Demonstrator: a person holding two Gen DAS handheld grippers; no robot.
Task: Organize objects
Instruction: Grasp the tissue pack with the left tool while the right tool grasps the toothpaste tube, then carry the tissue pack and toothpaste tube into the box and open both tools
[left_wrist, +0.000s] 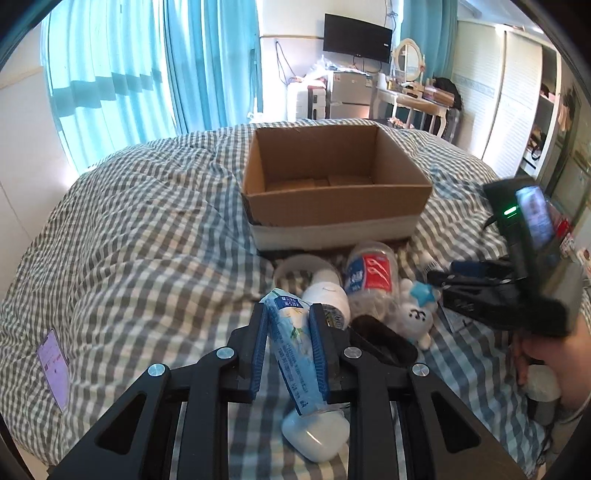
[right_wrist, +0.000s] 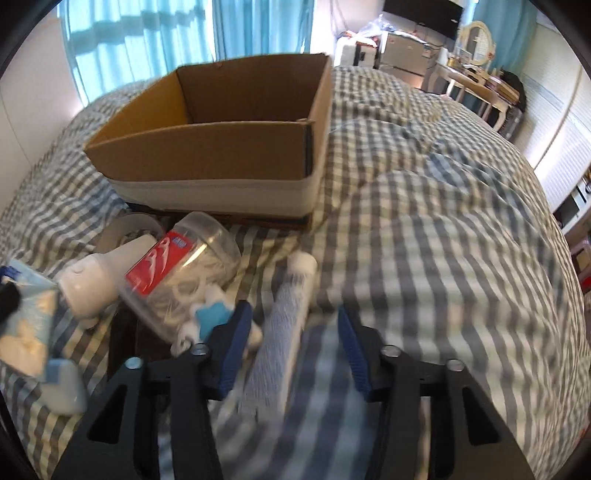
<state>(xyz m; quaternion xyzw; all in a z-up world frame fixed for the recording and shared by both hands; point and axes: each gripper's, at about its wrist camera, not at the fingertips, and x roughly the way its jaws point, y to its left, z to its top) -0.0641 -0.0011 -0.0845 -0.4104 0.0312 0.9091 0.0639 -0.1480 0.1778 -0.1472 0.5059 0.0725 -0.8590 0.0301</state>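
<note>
The left tongs are closed on a pale blue tissue pack, gripped across its narrow sides so it stands tilted between the pads, probably lifted clear of the pile for the trip to the cardboard box. The box sits open on the checked bed just beyond the pile, and what shows of its floor looks bare. The pack's small print is too fine to read. Under it lies a white earbud case.

The right tongs are spread wide and hold nothing; a blurred white tube lies on the bed between the pads, seemingly the next pick. To its left are a clear jar with a red label whose writing is unreadable, a white bottle and a small plush toy with a blue star
</note>
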